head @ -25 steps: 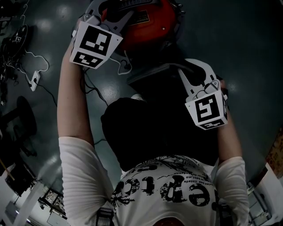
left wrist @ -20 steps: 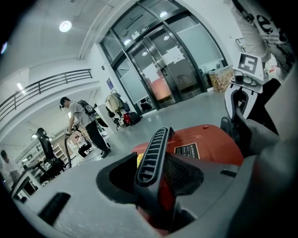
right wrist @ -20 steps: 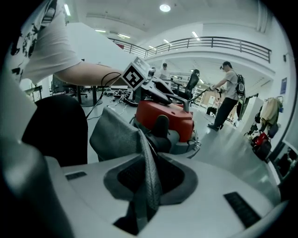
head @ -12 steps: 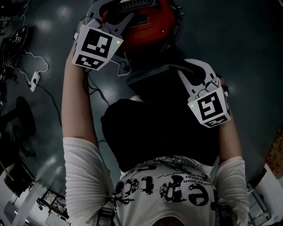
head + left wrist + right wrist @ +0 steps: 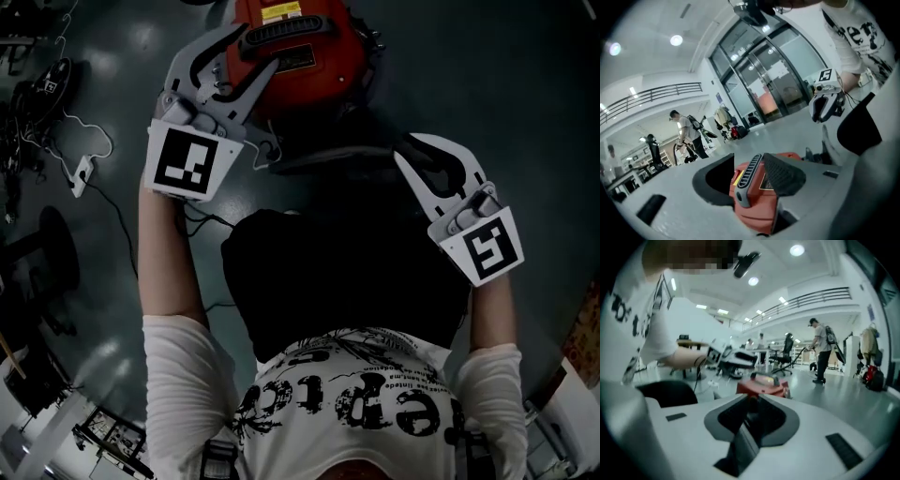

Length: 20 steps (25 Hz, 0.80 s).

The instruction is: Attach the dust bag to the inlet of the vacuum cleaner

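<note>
Both grippers have risen from the red hard-plastic vacuum cleaner (image 5: pixel 300 56) on the glossy floor (image 5: pixel 506 75). The left gripper (image 5: pixel 248 49) is spreading its fingers, with the cleaner's ribbed grey handle (image 5: pixel 749 177) loose between them. The right gripper (image 5: pixel 410 148) pinches the thin, dark, flat edge of what I take for the dust bag (image 5: pixel 328 157), just beside the cleaner, so attaching is still ahead; the inlet shows nowhere.

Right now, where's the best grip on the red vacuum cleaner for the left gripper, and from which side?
The grey ribbed handle on top of the vacuum cleaner: a narrow raised bar. Probably come from above, jaws straddling its width. The left gripper, jaws opening on nothing, points along it.
</note>
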Each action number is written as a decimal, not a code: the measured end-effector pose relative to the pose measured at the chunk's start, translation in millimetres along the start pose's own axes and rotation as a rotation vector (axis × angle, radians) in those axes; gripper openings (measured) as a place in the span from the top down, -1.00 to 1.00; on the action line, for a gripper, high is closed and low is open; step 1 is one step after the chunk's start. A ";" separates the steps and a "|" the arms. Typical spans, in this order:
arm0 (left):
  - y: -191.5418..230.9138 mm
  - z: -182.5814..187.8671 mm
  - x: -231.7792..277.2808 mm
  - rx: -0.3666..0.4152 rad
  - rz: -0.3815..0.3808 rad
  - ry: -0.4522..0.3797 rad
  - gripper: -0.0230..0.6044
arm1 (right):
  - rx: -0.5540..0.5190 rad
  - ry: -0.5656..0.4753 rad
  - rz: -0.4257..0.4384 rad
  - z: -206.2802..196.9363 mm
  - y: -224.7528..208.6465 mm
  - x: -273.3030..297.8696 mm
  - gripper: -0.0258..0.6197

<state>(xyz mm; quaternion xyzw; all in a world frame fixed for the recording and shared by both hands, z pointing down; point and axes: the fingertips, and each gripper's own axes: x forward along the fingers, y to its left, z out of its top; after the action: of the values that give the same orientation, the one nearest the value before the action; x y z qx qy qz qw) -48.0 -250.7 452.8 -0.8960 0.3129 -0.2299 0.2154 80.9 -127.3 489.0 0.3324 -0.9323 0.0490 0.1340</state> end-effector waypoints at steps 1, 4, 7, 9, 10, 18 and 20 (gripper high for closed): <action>0.1 9.8 -14.3 -0.053 0.053 -0.041 0.33 | 0.058 -0.071 -0.017 17.3 -7.2 -7.6 0.72; 7.3 25.4 -57.5 -0.317 0.279 -0.154 0.33 | 0.104 -0.248 -0.054 57.2 -23.4 -20.6 0.72; 5.3 31.0 -91.2 -0.507 0.430 -0.205 0.33 | 0.080 -0.259 -0.165 65.2 -32.7 -16.6 0.72; -3.8 30.3 -105.8 -0.553 0.494 -0.205 0.36 | 0.053 -0.212 -0.268 59.1 -36.8 -11.7 0.73; -7.7 27.2 -111.9 -0.575 0.531 -0.196 0.47 | 0.050 -0.194 -0.307 55.8 -37.0 -9.5 0.82; -26.9 -6.2 -116.4 -0.659 0.591 -0.039 0.91 | 0.121 -0.162 -0.307 49.3 -19.4 15.4 0.92; -17.5 -3.6 -112.4 -0.632 0.557 0.024 0.91 | 0.143 -0.135 -0.296 57.0 -20.2 20.5 0.92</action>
<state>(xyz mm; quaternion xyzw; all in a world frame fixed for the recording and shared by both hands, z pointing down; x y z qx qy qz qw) -120.4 -164.9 433.8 -0.7964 0.6008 -0.0657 -0.0199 66.1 -165.6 440.1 0.4771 -0.8742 0.0726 0.0526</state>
